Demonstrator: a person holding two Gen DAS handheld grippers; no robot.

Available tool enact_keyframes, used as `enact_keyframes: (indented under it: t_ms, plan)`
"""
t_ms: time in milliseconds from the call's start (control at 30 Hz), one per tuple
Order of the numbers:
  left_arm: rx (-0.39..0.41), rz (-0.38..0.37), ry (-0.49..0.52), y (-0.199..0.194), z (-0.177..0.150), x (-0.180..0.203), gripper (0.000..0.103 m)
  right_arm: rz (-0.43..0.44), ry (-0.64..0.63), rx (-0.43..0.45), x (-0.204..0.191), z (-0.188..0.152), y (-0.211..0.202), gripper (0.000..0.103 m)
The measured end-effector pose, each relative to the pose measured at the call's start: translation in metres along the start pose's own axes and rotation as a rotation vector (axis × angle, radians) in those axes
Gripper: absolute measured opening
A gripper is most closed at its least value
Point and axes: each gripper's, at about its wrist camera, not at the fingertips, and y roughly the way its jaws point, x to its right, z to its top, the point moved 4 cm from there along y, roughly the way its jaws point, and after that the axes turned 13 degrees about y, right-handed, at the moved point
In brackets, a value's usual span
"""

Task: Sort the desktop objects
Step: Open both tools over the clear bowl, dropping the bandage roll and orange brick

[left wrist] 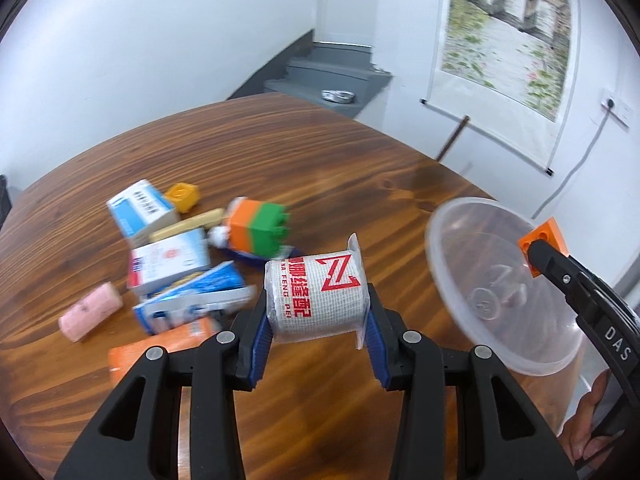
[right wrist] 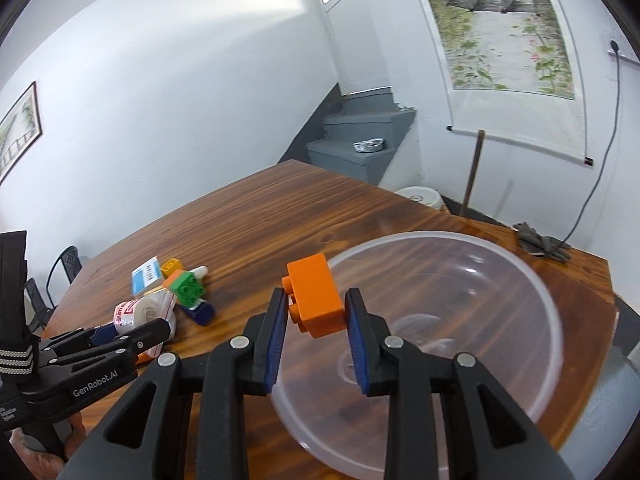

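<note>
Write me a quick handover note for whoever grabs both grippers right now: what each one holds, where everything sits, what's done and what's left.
Left gripper: shut on the white bandage roll, lifted off the wooden table.
Right gripper: shut on the orange block, held over the near rim of the clear plastic bowl.
Bowl: nothing in it yet, so no item is sorted so far.
Still in the pile on the left of the table: medicine boxes, the orange-and-green block stack, a yellow block, a pink roll and an orange pack.
Left to do: release the block, place the roll, then clear the pile.
</note>
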Motion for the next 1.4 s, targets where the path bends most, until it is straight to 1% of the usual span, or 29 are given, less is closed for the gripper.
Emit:
enact_keyframes:
  t_ms: [200,433,700,833,867,933,1000,1033,1067,1133,1233,1400]
  plan:
    - [0.014,-0.066,0.066,0.008,0.018,0.043,0.044,-0.056,0.049,0.001,0.037,0.008,-0.004,0.033]
    - [0.031,-0.131,0.126,0.014,0.033,0.084,0.044,-0.092,0.072,0.000,0.062,0.012,-0.007,0.033]
    - [0.022,-0.179,0.151,0.024,0.035,0.107,0.044,-0.128,0.104,-0.020,0.083,0.010,-0.004,0.033]
    - [0.009,-0.237,0.133,0.029,0.037,0.112,0.045,-0.149,0.119,-0.021,0.089,0.009,-0.005,0.033]
    - [0.010,-0.254,0.130,0.029,0.038,0.114,0.046,-0.153,0.124,-0.023,0.091,0.009,-0.005,0.034]
    - [0.009,-0.278,0.129,0.029,0.038,0.117,0.051,-0.165,0.137,-0.020,0.094,0.009,-0.006,0.034]
    - [0.015,-0.293,0.122,0.028,0.039,0.118,0.066,-0.173,0.151,-0.027,0.097,0.008,-0.006,0.038]
    - [0.028,-0.301,0.113,0.026,0.039,0.117,0.069,-0.172,0.157,-0.030,0.098,0.007,-0.006,0.042]
    - [0.040,-0.306,0.109,0.024,0.039,0.117,0.072,-0.174,0.161,-0.029,0.095,0.007,-0.008,0.049]
    - [0.055,-0.307,0.108,0.021,0.040,0.115,0.073,-0.180,0.160,-0.019,0.096,0.007,-0.011,0.059]
    - [0.054,-0.290,0.114,0.021,0.041,0.112,0.073,-0.197,0.144,0.003,0.093,0.008,-0.015,0.059]
    - [0.055,-0.238,0.119,0.019,0.041,0.103,0.073,-0.188,0.134,-0.010,0.085,0.004,-0.013,0.059]
